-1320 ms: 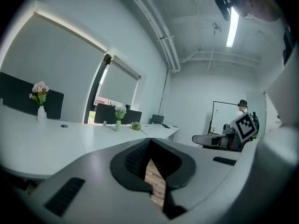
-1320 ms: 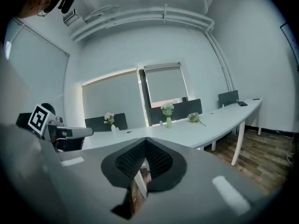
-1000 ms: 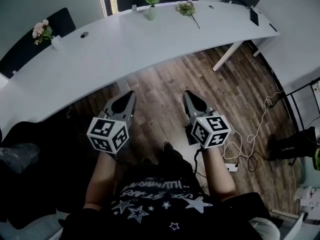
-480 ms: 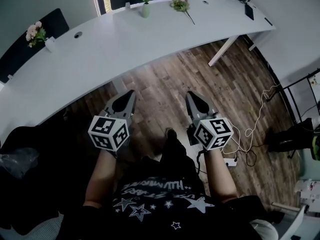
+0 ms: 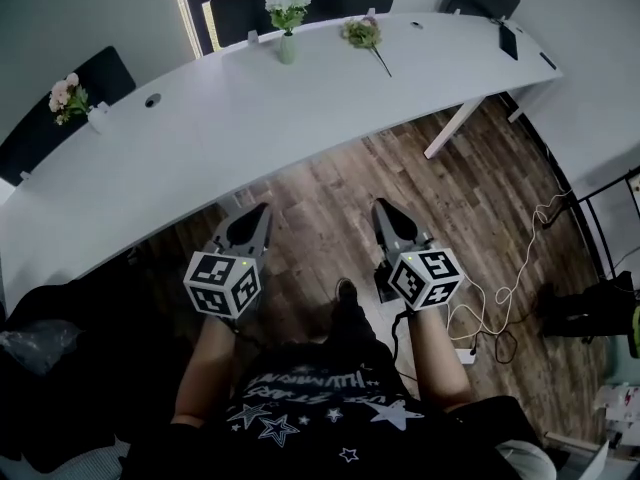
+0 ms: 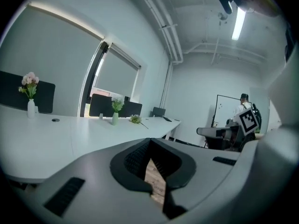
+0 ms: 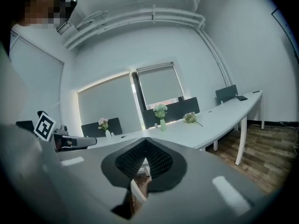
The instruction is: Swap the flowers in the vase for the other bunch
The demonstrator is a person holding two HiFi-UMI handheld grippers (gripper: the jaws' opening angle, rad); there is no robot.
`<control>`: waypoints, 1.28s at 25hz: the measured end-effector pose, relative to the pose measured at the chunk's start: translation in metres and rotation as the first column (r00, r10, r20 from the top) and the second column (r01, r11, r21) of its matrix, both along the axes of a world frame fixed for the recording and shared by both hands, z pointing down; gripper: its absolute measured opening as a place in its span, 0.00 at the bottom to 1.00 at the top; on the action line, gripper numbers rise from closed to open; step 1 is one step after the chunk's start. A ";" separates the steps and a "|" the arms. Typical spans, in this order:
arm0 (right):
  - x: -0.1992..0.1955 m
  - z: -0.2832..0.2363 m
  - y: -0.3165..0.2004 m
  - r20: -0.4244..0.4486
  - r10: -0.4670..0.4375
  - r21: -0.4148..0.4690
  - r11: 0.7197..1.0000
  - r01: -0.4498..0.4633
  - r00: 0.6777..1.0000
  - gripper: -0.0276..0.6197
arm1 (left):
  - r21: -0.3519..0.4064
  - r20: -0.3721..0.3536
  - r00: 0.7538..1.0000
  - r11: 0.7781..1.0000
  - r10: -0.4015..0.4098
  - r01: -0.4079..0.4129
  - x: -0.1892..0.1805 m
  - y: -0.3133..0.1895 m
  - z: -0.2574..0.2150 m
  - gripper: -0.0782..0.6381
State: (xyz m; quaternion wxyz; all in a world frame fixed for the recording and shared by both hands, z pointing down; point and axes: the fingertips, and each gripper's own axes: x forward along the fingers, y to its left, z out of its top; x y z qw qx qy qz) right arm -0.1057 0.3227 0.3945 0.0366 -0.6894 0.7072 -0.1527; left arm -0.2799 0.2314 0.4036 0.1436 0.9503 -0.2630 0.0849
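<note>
Closing in on the curved white desk (image 5: 250, 118) comes first, I judge. Left claw (image 5: 263, 209) and right claw (image 5: 381, 206) are shut and empty. At the far edge, white flowers (image 5: 287, 0) stand in the pale vase (image 5: 287, 48), with the loose pale bunch (image 5: 362, 33) lying near.

Head camera sits high over the person, facing steeply down past the left gripper (image 5: 262, 210) and right gripper (image 5: 381, 206) to the far table (image 5: 250, 118); gripper cameras sit low, looking near-level along their jaws, and all three views share the distant vase (image 5: 287, 50) and loose bunch (image 5: 362, 34).
</note>
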 end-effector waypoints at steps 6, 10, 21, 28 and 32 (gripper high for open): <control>0.050 -0.002 -0.043 -0.002 -0.098 -0.013 0.995 0.098 0.995 0.05 | -0.004 0.019 0.998 0.998 -0.062 0.062 0.049 -0.036 -0.001 0.12; 0.088 -0.009 -0.069 -0.006 -0.136 -0.010 0.991 0.136 0.991 0.05 | 0.001 0.018 0.996 0.996 -0.085 0.085 0.086 -0.054 -0.005 0.12; 0.177 -0.012 -0.111 0.027 -0.207 0.011 0.978 0.207 0.978 0.05 | 0.033 0.015 0.985 0.985 -0.171 0.171 0.158 -0.090 -0.015 0.12; 0.176 -0.001 -0.141 0.060 -0.260 0.001 0.966 0.260 0.964 0.05 | 0.020 0.031 0.977 0.978 -0.210 0.209 0.168 -0.107 -0.014 0.12; 0.174 0.008 -0.161 0.054 -0.267 -0.022 0.963 0.268 0.962 0.05 | 0.024 0.037 0.976 0.977 -0.215 0.214 0.169 -0.130 -0.005 0.12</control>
